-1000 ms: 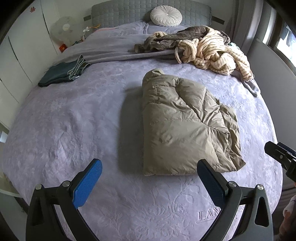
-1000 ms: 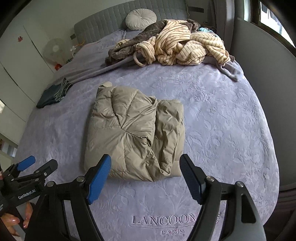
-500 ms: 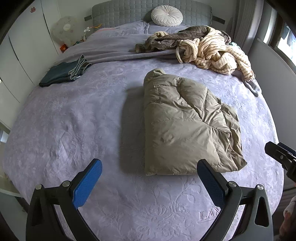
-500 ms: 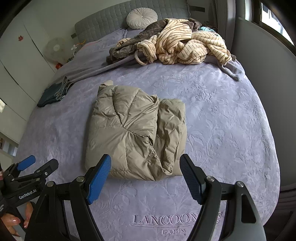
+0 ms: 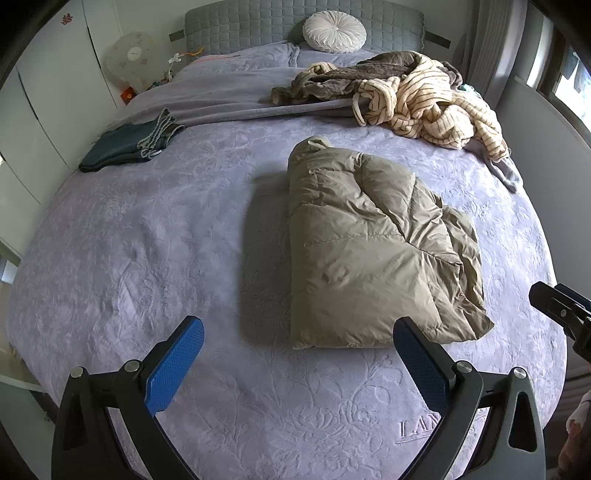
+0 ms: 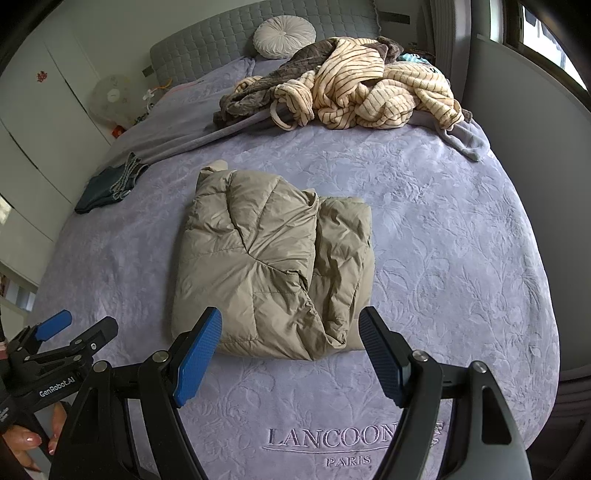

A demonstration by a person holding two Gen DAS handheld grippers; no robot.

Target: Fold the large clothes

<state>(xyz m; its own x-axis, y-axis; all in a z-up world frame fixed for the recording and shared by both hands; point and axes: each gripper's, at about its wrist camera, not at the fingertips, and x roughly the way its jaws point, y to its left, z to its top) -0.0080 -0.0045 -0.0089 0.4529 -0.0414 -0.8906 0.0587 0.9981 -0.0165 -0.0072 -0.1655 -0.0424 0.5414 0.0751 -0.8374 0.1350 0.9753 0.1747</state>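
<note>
A khaki puffer jacket [image 5: 373, 251] [image 6: 273, 266] lies folded into a thick rectangle in the middle of the lilac bedspread [image 5: 147, 236] [image 6: 443, 236]. My left gripper [image 5: 297, 354] hovers open over the bed's near edge, just short of the jacket's near hem, nothing between its blue pads. My right gripper [image 6: 290, 345] is open too, its fingers straddling the jacket's near right corner from above without touching it. Each gripper shows at the edge of the other's view.
A heap of striped cream and brown clothes [image 5: 417, 96] [image 6: 354, 88] lies at the far right of the bed. Folded dark jeans [image 5: 129, 142] [image 6: 109, 186] rest at the far left. A round white cushion [image 5: 334, 31] leans on the grey headboard. White wardrobes stand left, a wall right.
</note>
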